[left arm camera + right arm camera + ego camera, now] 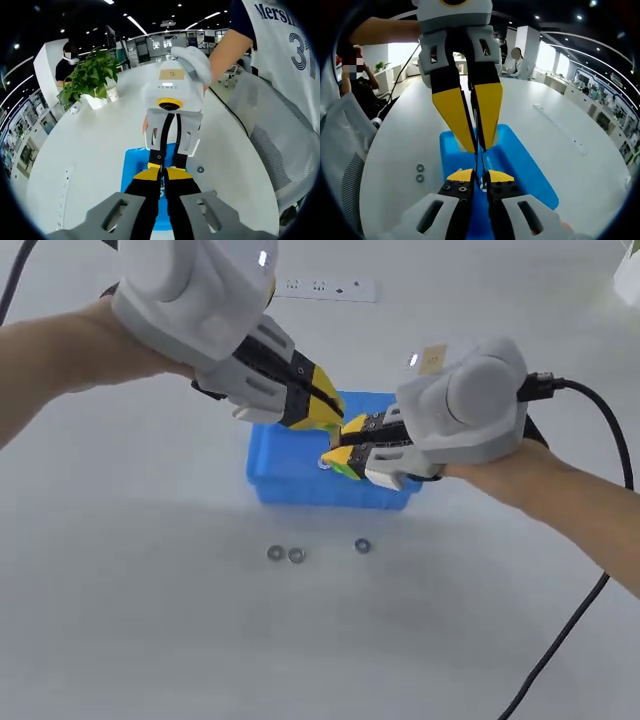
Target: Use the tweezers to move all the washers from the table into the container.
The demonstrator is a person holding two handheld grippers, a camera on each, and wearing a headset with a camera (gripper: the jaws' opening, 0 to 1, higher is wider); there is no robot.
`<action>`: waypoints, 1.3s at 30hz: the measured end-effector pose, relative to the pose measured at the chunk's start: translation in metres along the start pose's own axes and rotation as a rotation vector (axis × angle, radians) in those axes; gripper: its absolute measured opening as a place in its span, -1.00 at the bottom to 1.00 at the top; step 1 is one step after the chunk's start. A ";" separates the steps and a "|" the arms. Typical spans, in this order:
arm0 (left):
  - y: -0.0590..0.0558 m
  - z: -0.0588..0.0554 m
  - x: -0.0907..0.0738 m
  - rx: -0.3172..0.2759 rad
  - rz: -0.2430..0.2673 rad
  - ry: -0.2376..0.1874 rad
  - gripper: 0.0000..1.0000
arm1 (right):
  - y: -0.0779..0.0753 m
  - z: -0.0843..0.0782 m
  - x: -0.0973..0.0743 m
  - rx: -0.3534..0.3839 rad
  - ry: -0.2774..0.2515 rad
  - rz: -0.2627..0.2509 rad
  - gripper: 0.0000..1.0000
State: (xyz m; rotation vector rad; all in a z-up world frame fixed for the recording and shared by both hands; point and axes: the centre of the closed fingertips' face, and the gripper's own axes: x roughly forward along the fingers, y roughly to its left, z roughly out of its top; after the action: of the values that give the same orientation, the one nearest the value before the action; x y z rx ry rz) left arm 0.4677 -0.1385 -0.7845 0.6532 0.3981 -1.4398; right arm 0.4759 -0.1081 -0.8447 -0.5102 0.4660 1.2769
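Observation:
A blue container (300, 485) (132, 170) (520, 165) stands mid-table. Over it my left gripper (325, 412) (163, 175) comes from the upper left, its yellow jaws shut on thin silver tweezers (477, 145). My right gripper (340, 455) (480, 176) faces it from the right, its jaws pressed on the same tweezers lower down. A small washer (325, 462) (483, 189) sits at the tweezer tips above the container's inside. Three more washers lie on the table in front: two side by side (275, 553) (296, 555) (420, 167) and one apart (362, 546) (200, 169).
A white power strip (325, 286) (560, 127) lies at the table's far side. A black cable (590, 600) trails from the right gripper across the right of the table. A potted plant (92, 75) stands on the table, and a mesh chair (280, 145) is beside it.

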 end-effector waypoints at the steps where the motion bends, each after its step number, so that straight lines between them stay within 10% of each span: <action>1: -0.001 0.002 0.001 0.000 0.000 0.000 -0.88 | 0.000 -0.001 0.000 0.005 0.000 -0.003 -0.80; 39: 0.000 0.024 -0.005 0.026 0.021 0.004 -0.88 | -0.010 0.004 -0.011 0.038 -0.003 -0.065 -0.70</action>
State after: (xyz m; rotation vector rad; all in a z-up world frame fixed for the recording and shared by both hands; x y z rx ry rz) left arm 0.4637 -0.1498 -0.7634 0.6791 0.3749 -1.4260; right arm 0.4835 -0.1165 -0.8339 -0.4873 0.4669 1.2045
